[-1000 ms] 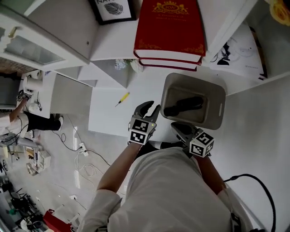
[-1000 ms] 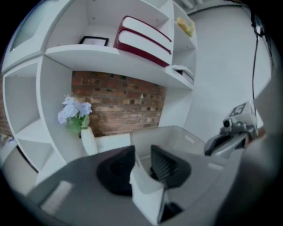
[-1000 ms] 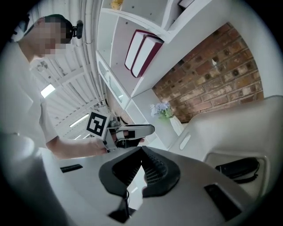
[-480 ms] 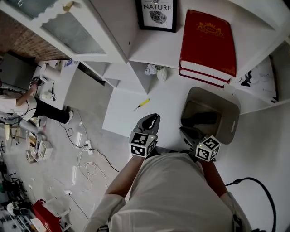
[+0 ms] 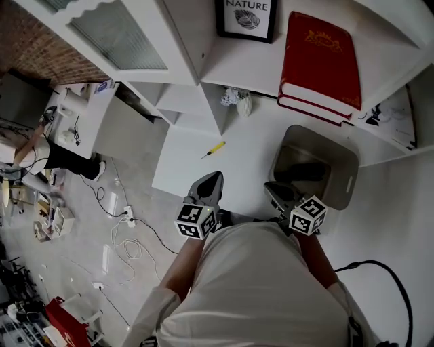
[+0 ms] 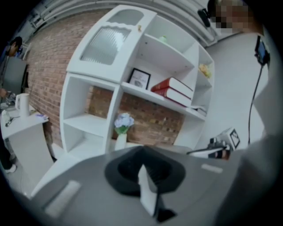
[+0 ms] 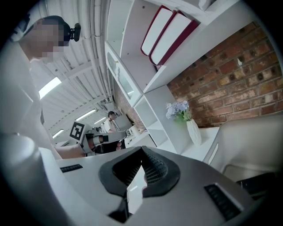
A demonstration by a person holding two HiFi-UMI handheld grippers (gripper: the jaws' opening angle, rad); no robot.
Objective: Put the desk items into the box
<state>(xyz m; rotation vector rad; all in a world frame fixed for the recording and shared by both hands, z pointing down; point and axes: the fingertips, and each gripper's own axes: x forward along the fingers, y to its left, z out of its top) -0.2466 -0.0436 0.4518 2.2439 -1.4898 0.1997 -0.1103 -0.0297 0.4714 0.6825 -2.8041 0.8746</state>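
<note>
Place: looks like a lab or workshop with a fake home-office corner built into it

Homey bits: white shelf unit (image 6: 119,84) against a brick wall (image 6: 152,117), framed print (image 5: 247,17), red books (image 5: 320,57), vase of flowers (image 7: 193,130), white table (image 5: 196,162)

Lab bits: cables (image 5: 132,251) and a power strip (image 5: 125,220) loose on the grey floor (image 5: 129,176), side bench (image 5: 81,115) piled with gear, someone (image 5: 64,159) busy at it, strip lights (image 7: 50,87) on a bare ceiling
</note>
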